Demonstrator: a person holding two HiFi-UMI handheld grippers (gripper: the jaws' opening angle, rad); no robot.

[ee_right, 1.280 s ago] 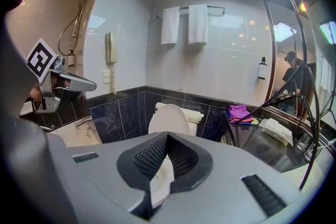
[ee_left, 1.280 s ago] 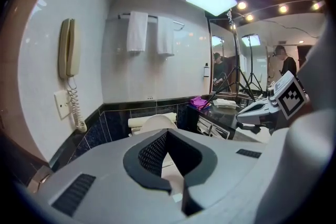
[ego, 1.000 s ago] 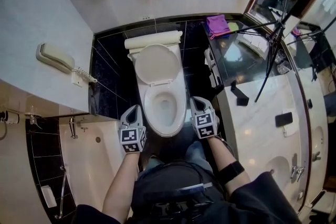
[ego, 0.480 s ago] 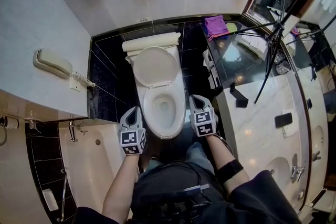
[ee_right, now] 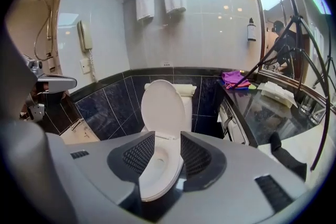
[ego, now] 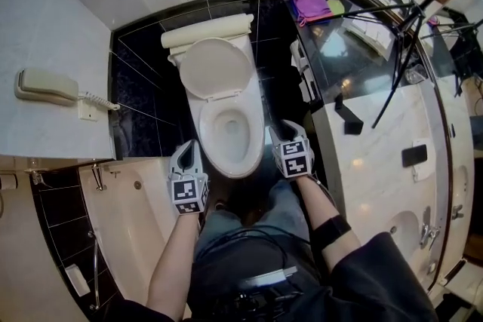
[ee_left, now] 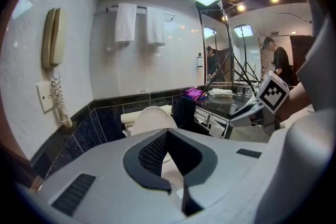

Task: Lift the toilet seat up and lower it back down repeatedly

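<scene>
The white toilet stands against the black tiled wall with its lid [ego: 217, 68] upright against the tank. The seat ring [ego: 205, 143] lies flat on the bowl. My left gripper [ego: 189, 148] hangs by the bowl's front left, touching nothing. Its jaws meet at the tips [ee_left: 167, 134], and the lid [ee_left: 152, 118] shows beyond them. My right gripper [ego: 283, 133] hangs by the bowl's front right. Its jaws have just been opening and now stand apart [ee_right: 167, 135] with nothing gripped. The lid [ee_right: 163, 105] and the seat rim [ee_right: 157, 186] show through the gap.
A wall phone [ego: 45, 87] hangs at the left, above the bathtub [ego: 136, 215]. At the right a black glass counter [ego: 355, 64] holds a purple cloth [ego: 311, 2], with a tripod [ego: 400, 34] over it. The person's knees are just in front of the bowl.
Both grippers have sunk a little beside the bowl's front. The head view has shifted, so the toilet sits higher and further left in the frame. The lid stays upright.
</scene>
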